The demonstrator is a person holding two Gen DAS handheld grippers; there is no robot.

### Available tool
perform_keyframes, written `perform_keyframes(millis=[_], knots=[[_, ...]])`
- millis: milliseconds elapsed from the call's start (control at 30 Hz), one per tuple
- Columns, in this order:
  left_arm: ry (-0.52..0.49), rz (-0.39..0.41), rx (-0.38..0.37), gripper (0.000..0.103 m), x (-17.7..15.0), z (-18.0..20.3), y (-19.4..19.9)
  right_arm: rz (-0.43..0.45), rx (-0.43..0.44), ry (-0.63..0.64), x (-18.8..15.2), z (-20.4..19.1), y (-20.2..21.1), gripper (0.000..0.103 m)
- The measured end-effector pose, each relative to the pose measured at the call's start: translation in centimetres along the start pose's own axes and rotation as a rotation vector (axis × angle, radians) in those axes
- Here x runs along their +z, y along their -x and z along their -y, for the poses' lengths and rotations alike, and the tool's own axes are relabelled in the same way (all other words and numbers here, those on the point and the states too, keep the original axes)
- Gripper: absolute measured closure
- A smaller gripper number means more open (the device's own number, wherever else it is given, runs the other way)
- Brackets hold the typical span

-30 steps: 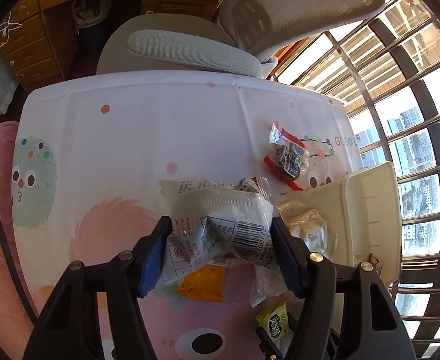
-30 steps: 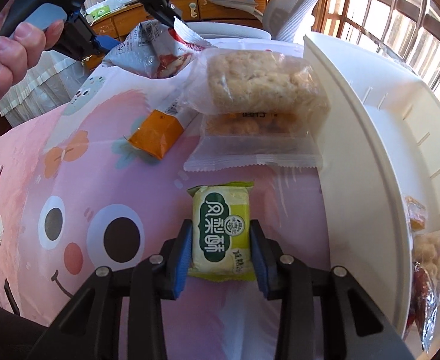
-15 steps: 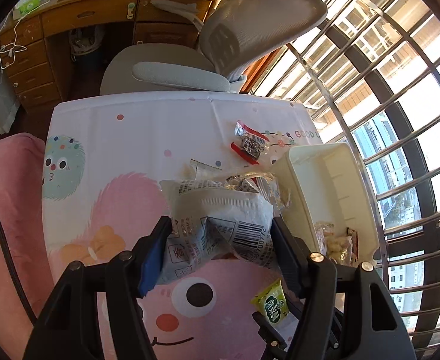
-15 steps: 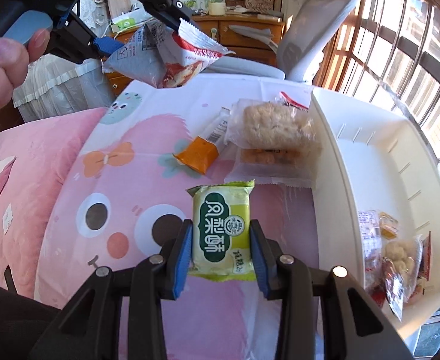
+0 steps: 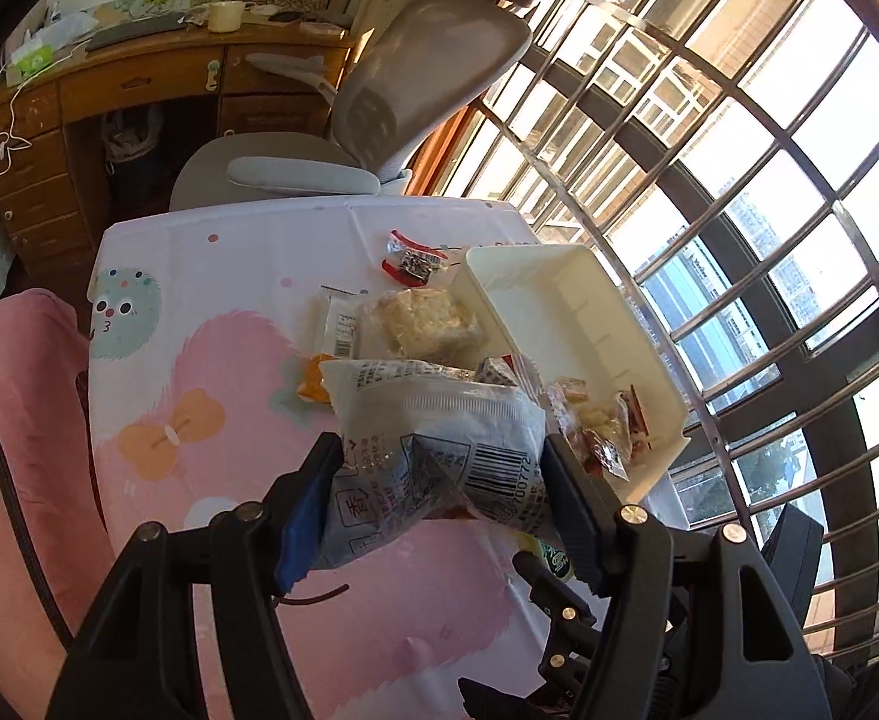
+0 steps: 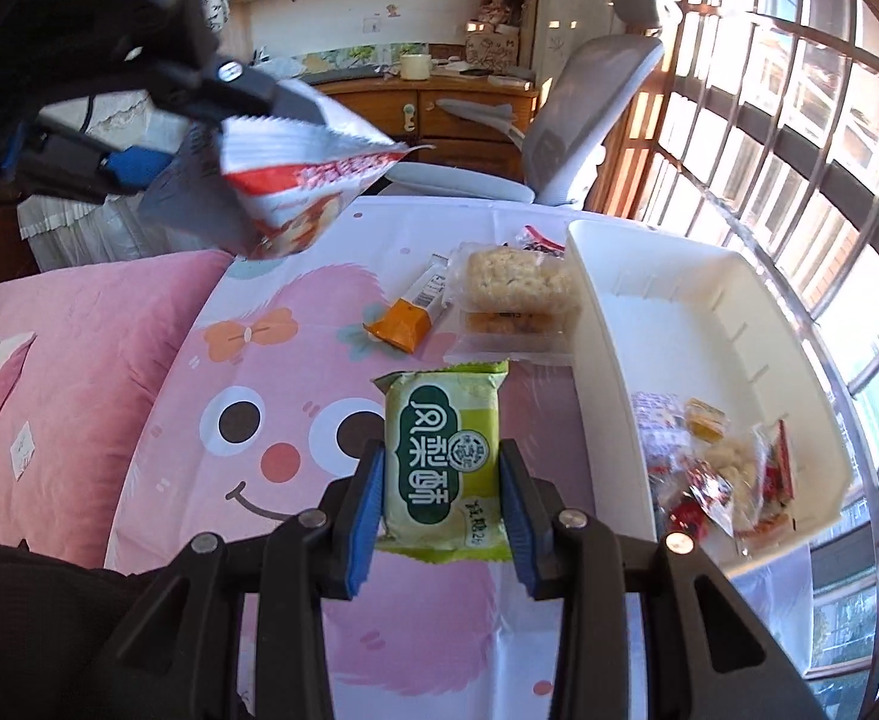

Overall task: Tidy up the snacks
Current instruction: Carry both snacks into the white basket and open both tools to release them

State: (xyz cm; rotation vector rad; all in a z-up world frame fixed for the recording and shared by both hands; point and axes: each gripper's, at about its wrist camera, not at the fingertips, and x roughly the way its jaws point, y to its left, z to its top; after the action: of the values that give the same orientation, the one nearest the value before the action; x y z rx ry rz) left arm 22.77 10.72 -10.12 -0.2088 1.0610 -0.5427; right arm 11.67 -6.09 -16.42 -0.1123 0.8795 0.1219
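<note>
Green foil snack packet (image 6: 444,457) fills your right gripper (image 6: 443,501); your left gripper (image 5: 439,480) clamps a crinkled white barcode-printed snack bag (image 5: 439,441) beside the white plastic bin (image 5: 583,324).

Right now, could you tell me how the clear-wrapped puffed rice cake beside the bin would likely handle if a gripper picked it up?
The puffed rice cake looks airy, so probably light for its size. Its clear wrapper is glossy and loose at the edges, so it may slip or crinkle between the pads. The porous block looks brittle; a firm squeeze could crumble it.

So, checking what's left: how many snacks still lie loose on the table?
3, maybe more hidden: an orange pack, a stack of clear-wrapped cakes beside the bin, and a red-and-silver pack behind them.
</note>
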Motion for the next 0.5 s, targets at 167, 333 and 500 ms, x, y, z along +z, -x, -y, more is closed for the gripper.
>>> perform_keyframes(millis=[167, 333, 500], knots=[[-0.017, 0.009, -0.025, 0.038, -2.2, 1.1, 1.1, 0.004, -0.018, -0.028, -1.4, 0.3, 2.2, 0.067], [-0.036, 0.011, -0.043, 0.038, -3.7, 2.4, 1.6, 0.021, -0.031, -0.055, -2.2, 1.2, 4.2, 0.066], [-0.024, 0.024, -0.059, 0.037, -4.5, 4.3, 1.4, 0.033, -0.035, -0.092, -2.4, 3.3, 5.4, 0.066]])
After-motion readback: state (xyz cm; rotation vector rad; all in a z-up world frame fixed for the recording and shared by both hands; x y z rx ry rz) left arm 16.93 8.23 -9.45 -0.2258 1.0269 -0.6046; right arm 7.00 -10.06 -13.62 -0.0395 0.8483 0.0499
